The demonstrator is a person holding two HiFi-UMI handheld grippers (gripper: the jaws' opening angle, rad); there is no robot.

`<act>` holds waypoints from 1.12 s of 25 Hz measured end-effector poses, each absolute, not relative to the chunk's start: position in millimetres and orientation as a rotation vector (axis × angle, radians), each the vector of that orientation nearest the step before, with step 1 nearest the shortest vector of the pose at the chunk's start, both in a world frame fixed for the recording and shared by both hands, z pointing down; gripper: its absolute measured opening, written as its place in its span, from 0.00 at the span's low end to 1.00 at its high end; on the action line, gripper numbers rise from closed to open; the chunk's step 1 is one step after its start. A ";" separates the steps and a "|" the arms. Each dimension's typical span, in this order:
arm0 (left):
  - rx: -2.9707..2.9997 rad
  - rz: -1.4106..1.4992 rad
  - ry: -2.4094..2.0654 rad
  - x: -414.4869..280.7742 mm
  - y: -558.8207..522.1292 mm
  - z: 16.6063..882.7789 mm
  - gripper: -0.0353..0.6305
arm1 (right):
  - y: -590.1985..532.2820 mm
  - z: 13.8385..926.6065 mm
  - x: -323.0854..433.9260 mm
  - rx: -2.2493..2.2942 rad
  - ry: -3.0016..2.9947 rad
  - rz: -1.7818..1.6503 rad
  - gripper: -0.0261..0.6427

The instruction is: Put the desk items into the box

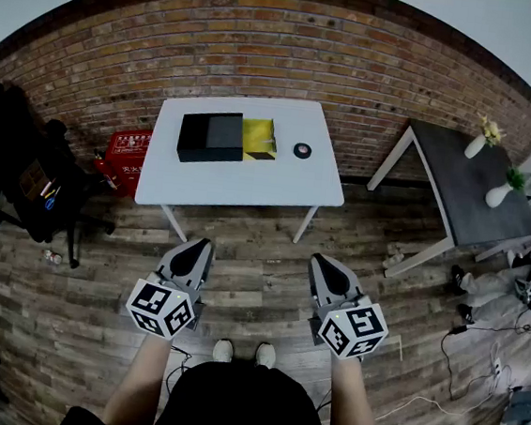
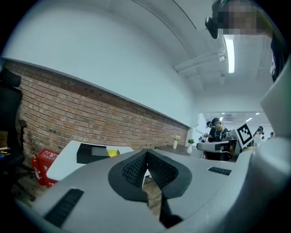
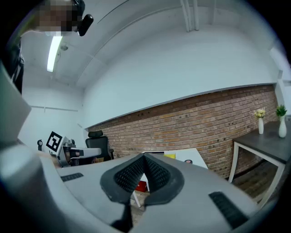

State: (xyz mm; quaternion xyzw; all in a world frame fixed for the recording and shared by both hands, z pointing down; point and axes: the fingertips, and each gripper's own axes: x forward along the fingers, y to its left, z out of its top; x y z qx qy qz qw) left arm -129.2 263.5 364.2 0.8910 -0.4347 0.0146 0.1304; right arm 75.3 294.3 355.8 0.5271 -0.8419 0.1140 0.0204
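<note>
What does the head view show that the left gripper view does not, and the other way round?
Only the head view: the small round black item on the white table, and the person's shoes. Only the left gripper view: the ceiling lamp and people in the background. Both: the table, the black box, the brick wall.

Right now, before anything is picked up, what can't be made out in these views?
- Black rectangular box with yellow inside: contents too small, head view.
- Small black round item: too small to identify, head view; left gripper hides it in left gripper view.
- Box in right gripper view: mostly behind right gripper.
</note>
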 end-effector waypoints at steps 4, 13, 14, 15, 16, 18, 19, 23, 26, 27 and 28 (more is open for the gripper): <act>2.584 0.048 -1.276 -130.2 257.9 363.4 0.07 | 288.9 354.7 77.5 1.646 -2.605 0.355 0.07; 2.585 0.016 -1.265 -139.3 248.7 358.6 0.07 | 281.0 352.8 73.8 1.671 -2.614 0.372 0.07; 2.585 0.010 -1.263 -140.5 247.8 358.1 0.07 | 280.2 352.6 72.8 1.673 -2.614 0.372 0.07; 2.586 0.006 -1.260 -141.7 247.1 358.1 0.07 | 279.5 352.6 71.8 1.675 -2.615 0.372 0.07; 2.586 0.004 -1.256 -143.0 246.4 358.6 0.07 | 279.0 352.6 70.9 1.678 -2.615 0.375 0.07; 2.589 0.007 -1.250 -146.3 244.8 360.1 0.07 | 277.9 352.4 68.6 1.684 -2.619 0.387 0.07; 2.591 0.010 -1.249 -148.3 244.0 360.8 0.07 | 277.3 352.0 67.3 1.687 -2.622 0.395 0.07; 2.583 0.005 -1.258 -159.8 241.0 363.2 0.07 | 275.6 352.4 60.8 1.689 -2.624 0.416 0.07; 2.579 0.002 -1.253 -170.4 237.6 365.9 0.07 | 273.6 354.2 54.0 1.692 -2.615 0.419 0.07; 2.581 0.002 -1.249 -174.0 236.4 367.0 0.07 | 272.6 354.9 51.3 1.694 -2.611 0.417 0.07; 2.583 0.001 -1.244 -177.7 235.4 368.2 0.07 | 271.6 355.7 48.3 1.698 -2.607 0.417 0.07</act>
